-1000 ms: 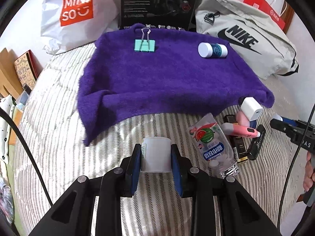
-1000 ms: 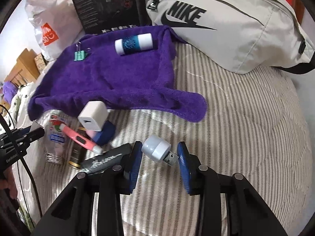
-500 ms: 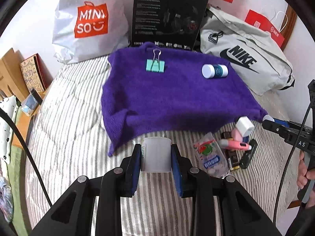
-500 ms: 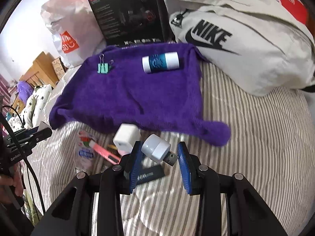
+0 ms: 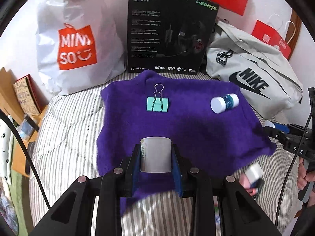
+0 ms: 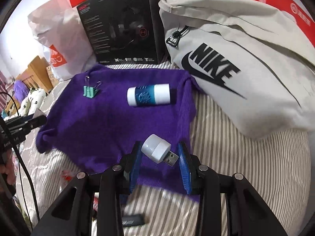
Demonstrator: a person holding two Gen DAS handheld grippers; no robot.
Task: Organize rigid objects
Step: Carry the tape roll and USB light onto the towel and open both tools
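Note:
My left gripper [image 5: 156, 156] is shut on a small white plastic cup [image 5: 156, 154], held upright above the near part of the purple towel [image 5: 196, 131]. My right gripper [image 6: 159, 155] is shut on a white USB light [image 6: 158, 149], lying crosswise between the blue pads, over the towel's [image 6: 102, 125] near right corner. On the towel lie a teal binder clip [image 5: 158, 103] [image 6: 90, 91] at the back and a blue-and-white bottle [image 5: 224, 103] [image 6: 148, 94] on its side at the back right.
A white shopping bag [image 5: 78, 39], a black headset box [image 5: 169, 35] and a grey Nike bag [image 5: 250, 74] stand along the back of the striped bed [image 5: 67, 137]. A white charger and pink items [image 5: 252, 177] lie off the towel's near right corner. A black stick [image 6: 133, 219] lies below my right gripper.
Both grippers have risen and moved forward over the towel, each still holding its object. The pile of small items has slid back toward the lower edge of both views.

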